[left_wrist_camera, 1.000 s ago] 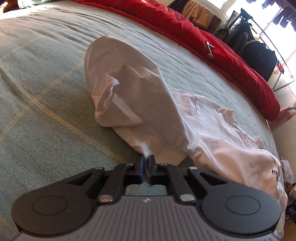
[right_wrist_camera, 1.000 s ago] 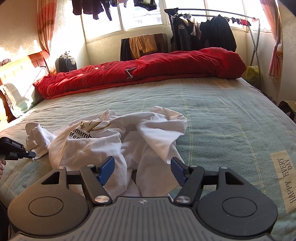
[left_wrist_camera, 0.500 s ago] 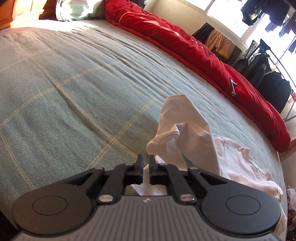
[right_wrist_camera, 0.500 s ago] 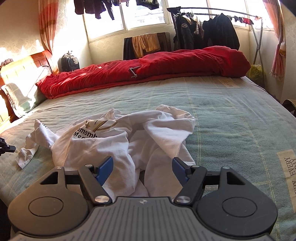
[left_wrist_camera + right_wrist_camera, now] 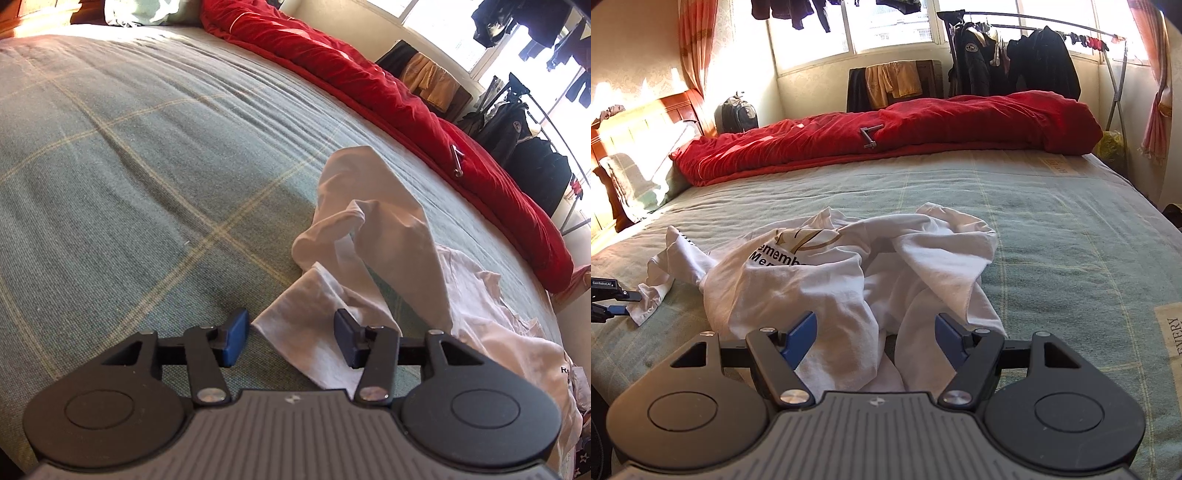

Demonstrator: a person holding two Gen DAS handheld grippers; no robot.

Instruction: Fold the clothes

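Note:
A crumpled white T-shirt (image 5: 849, 280) with black lettering lies on the green checked bedspread (image 5: 1052, 236). Its sleeve (image 5: 388, 229) is drawn out to one side, and the sleeve's end lies flat on the bed. My left gripper (image 5: 291, 338) hovers over that end. Its jaws are opening; the cloth lies between the blue pads (image 5: 236, 332), which do not press on it. The left gripper (image 5: 613, 299) also shows at the left edge of the right wrist view. My right gripper (image 5: 874, 334) stands open just above the shirt's near folds, holding nothing.
A red duvet (image 5: 923, 129) is bunched along the far side of the bed with a small metal clamp (image 5: 870, 134) on it. A pillow (image 5: 639, 181) and wooden headboard (image 5: 646, 118) are at the left. A clothes rack (image 5: 1034, 62) stands behind.
The left gripper pulled the sleeve out away from the shirt, then its jaws parted and let the sleeve go onto the bed. The right gripper has hardly moved.

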